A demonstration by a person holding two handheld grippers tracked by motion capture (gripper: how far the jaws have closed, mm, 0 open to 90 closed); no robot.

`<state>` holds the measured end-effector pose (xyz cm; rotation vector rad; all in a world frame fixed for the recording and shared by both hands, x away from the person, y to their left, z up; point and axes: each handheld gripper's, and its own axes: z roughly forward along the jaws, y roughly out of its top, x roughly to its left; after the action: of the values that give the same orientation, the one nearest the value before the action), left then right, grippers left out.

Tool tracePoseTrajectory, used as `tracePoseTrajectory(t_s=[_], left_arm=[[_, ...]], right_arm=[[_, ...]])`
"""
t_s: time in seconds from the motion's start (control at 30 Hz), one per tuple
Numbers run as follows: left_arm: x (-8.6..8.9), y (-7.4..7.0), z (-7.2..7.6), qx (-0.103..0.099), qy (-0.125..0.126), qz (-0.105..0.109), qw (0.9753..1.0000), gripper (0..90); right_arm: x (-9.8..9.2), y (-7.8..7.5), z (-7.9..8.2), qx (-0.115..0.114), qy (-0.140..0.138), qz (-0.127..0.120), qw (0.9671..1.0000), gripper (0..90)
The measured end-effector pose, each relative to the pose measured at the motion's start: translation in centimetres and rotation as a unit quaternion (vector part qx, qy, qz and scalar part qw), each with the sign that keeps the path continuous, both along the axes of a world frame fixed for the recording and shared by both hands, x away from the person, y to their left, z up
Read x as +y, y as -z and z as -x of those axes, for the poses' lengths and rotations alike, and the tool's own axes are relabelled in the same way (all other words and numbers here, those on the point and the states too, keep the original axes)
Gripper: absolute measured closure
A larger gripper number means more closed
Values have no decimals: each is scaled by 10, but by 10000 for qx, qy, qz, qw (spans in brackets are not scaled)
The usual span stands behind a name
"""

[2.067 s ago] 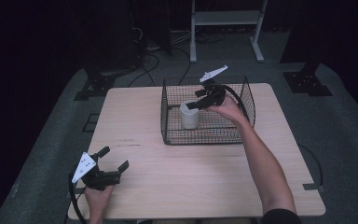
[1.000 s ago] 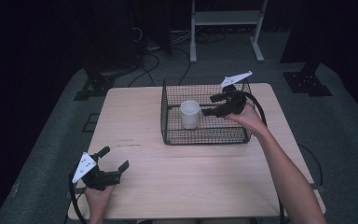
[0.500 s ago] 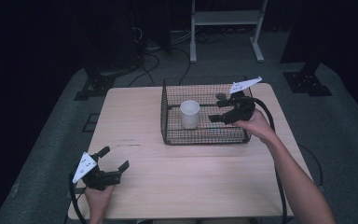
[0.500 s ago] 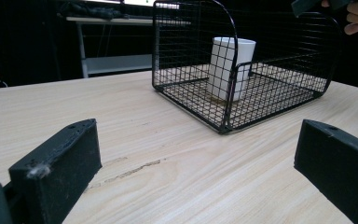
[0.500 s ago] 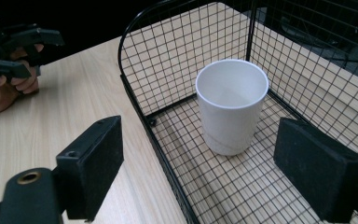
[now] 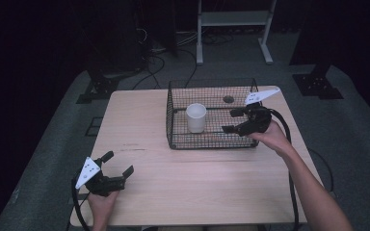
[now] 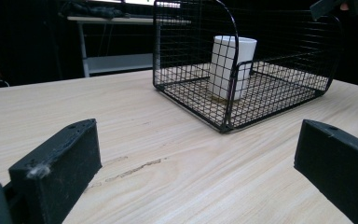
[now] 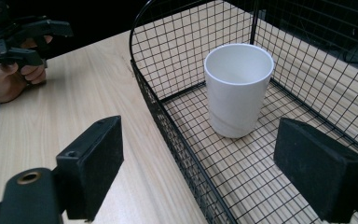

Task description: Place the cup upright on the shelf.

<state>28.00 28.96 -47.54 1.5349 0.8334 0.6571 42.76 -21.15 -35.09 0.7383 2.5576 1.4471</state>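
Cup (image 6: 196,117) stands upright on the floor of the basket (image 6: 173,130), left of centre, clear of every wall. It looks empty, and it is the basket's sole content. Basket sits on the far right part of the table (image 6: 139,120), open at the top, so the cup is reachable from above. Right gripper (image 6: 232,121) hangs at the basket's right end, jaws wide, holding nothing, aimed at the cup but apart from it. Left gripper (image 6: 118,163) rests near the table's near left corner, jaws wide, empty; probably parked out of the way.
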Motion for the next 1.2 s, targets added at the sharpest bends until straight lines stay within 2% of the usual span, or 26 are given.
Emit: tracePoseTrajectory(t_s=[0.53, 1.2], left_arm=[[0, 0, 0, 1, 3, -3, 10000, 0], [0, 0, 0, -7, -8, -3, 10000, 0]], right_arm=[[-7, 8, 19, 24, -91, 78, 9999, 150], [-14, 25, 41, 75, -174, 29, 9998, 150]])
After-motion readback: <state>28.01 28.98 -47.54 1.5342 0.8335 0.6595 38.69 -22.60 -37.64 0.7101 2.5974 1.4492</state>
